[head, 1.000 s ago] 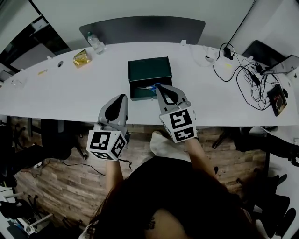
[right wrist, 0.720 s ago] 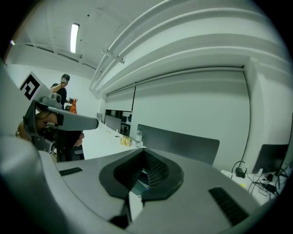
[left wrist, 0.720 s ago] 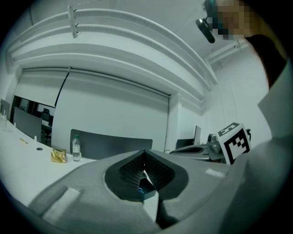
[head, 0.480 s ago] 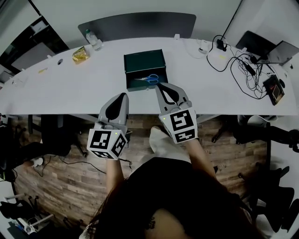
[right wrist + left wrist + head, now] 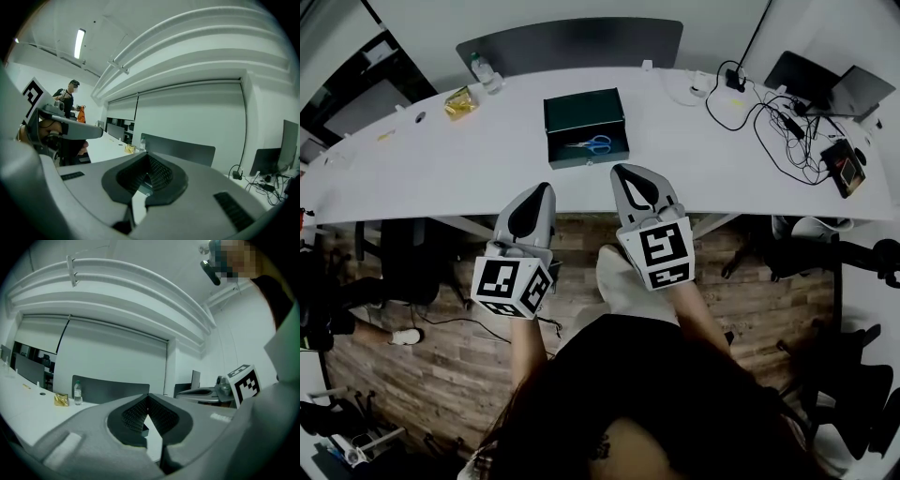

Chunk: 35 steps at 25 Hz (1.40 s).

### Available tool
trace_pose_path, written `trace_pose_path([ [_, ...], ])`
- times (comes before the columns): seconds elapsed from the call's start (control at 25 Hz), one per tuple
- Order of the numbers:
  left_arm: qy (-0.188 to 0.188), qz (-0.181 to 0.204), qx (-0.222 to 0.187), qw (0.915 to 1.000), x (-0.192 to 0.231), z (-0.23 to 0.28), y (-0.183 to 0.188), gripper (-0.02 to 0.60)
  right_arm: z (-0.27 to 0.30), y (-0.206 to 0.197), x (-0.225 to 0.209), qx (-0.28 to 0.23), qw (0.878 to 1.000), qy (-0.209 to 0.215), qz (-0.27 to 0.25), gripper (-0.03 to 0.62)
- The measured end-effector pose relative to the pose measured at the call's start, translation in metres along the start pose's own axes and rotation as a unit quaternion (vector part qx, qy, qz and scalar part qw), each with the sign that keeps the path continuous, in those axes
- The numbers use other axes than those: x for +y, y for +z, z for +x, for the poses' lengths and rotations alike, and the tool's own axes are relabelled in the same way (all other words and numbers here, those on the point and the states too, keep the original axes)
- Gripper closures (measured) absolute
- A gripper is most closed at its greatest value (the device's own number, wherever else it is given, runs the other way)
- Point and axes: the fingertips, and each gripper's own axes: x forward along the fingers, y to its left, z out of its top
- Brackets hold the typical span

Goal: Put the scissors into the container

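- White table [image 5: 441, 159], one, long and curved, spans the head view and carries everything else.
- Dark grey chair [image 5: 572, 42], one, stands at the table's far side behind the container.
- Dark green container [image 5: 581, 112], one, sits open on the table, ahead of the two grippers and roughly between their lines.
- Grey left gripper [image 5: 542, 187], one of two, hangs at the table's near edge. Its jaws are pressed together with nothing between the ribbed pads, as its own view shows. Its tip lies well short of the container and off its near left corner.
- Grey right gripper [image 5: 623, 171], the second, also has its jaws closed tight and empty. In the head view its tip shows just short of the container's near right corner, though whether it is touching cannot be told.
- Black cables [image 5: 759, 131] lie in a tangle at the table's right end, too knotted to count.
- Blue-handled scissors [image 5: 591, 144], one pair, lie flat inside the container near its front wall. They are beyond both gripper tips, held by neither, and nearer the right one.
- Clear bottle [image 5: 485, 73], one, stands upright at the far left edge.
- Gold packet [image 5: 459, 101], one, lies just beside the bottle.
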Motion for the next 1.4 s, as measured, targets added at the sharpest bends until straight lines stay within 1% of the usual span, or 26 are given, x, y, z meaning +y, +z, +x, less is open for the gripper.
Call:
trace_pose_path([
  [0.72,0.003,0.005,-0.009,0.9999,-0.040,-0.046,-0.004,0.571,-0.060,-0.005,0.017,-0.009,1.000,-0.007,-0.009,0.585],
  [1.4,-0.005,0.008,-0.015,0.9998,-0.067,-0.060,-0.009,0.571,-0.086,-0.006,0.023,-0.019,1.000,-0.012,-0.009,0.585],
])
